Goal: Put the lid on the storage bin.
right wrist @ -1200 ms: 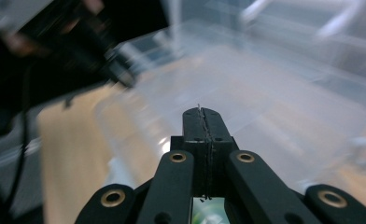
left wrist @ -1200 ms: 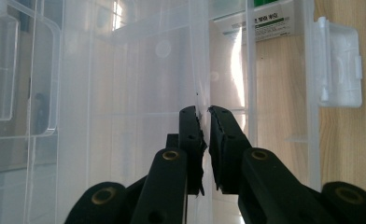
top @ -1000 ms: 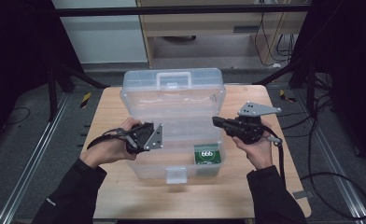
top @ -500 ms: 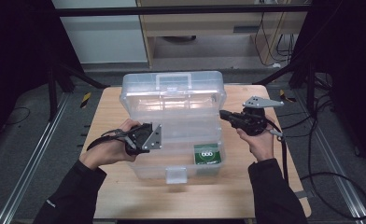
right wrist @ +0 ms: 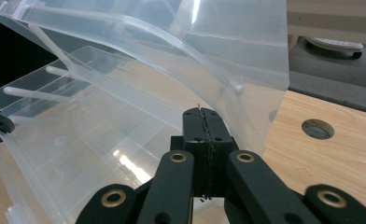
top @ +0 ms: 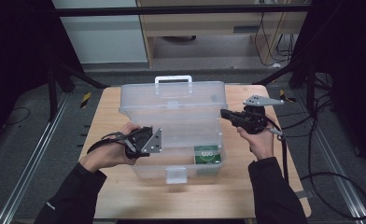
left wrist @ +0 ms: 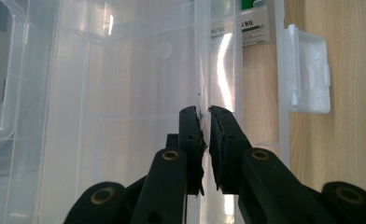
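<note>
Since a second before, our right gripper [top: 224, 112] had drawn back from over the box's inside to its right edge, and the lid [top: 172, 99] stood a little more upright; our left gripper [top: 158, 140] had stayed where it was on the left wall. Nearest us in the high view, the loose front latch [top: 177, 174] hung at the front edge of the clear plastic storage box [top: 172, 140], which sat in the middle of the wooden table [top: 228, 196]. Just behind the latch, in the front right corner of the box, lay a green packet [top: 207, 154] with pale figures on it that we could not read surely; in the left gripper view a white label [left wrist: 246, 28] with green print showed through the wall, its writing too small to make out. The left gripper's jaws were nearly together, pinching the thin clear wall of the box between them. The right gripper's jaws were pressed flat together with nothing between them, their tips just at the lid's right edge. Bare table lay open along the front and to the right of the box. Farther back, the lid's white handle [top: 173, 79] stood near the table's far edge.
</note>
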